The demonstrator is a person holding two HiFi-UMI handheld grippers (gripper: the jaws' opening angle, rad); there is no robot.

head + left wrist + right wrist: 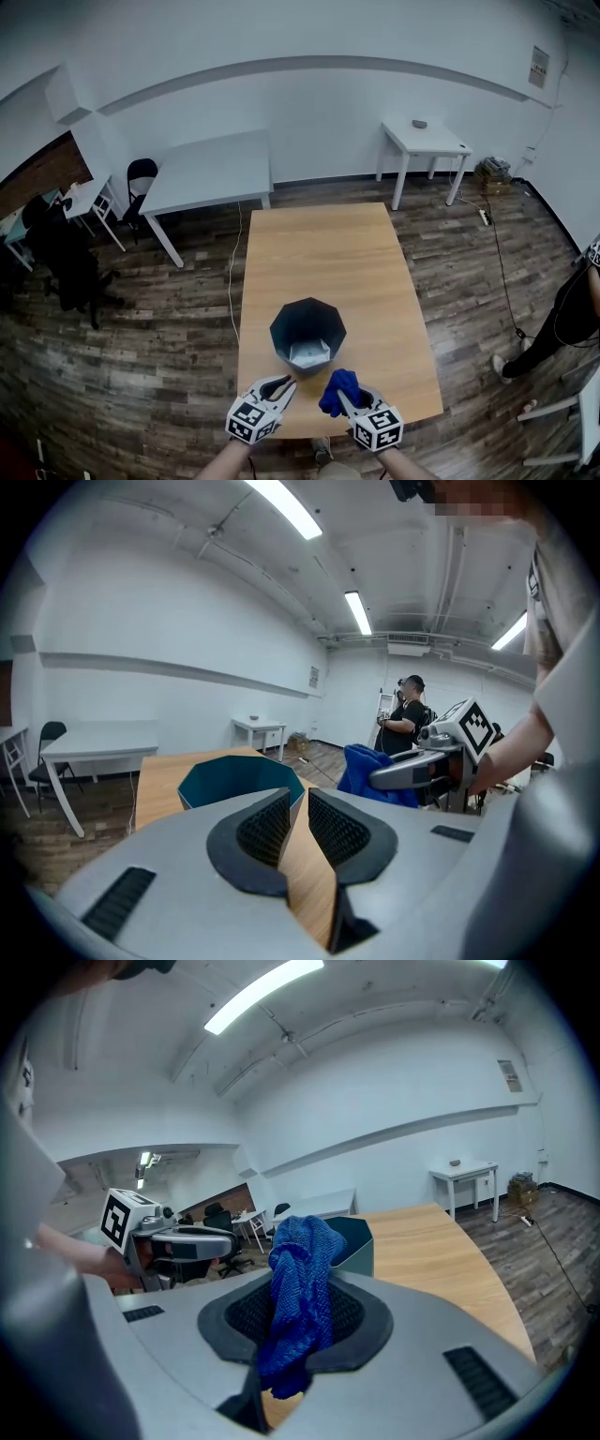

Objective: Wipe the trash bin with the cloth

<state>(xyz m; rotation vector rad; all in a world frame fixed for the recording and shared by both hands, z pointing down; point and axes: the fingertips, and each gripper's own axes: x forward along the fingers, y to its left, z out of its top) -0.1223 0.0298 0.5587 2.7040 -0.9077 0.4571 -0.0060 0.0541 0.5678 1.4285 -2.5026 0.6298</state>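
- Wood-topped counter [375, 272] filling the middle of the head view, plank floor all round, a white desk [211, 169] behind at upper left.
- Dark trash bin [307, 330] upright and open-mouthed on the counter at lower centre, with something pale lying in its bottom.
- Right tongs [343, 397] at bottom centre-right, pinching a blue cloth [339, 386], bunched and standing up out of the pads.
- Left tongs [284, 384] at bottom centre-left, parted by a narrow slit, empty, with only bare counter showing through.
- Bin just above and between both tongs in the head view, near each but touching neither; cloth just below the bin's lower right rim, not yet on it.
- Likely step: bringing the cloth up to the bin for a first wipe.
- To do it well: widen the left tongs and steady the near wall before any rubbing.
- Keep the right pinch tight against slipping; lay the loose bulk of cloth flat on the bin's face rather than poking with the tips.
- Sweep facet by facet with light pressure, mindful of tipping a probably light bin.
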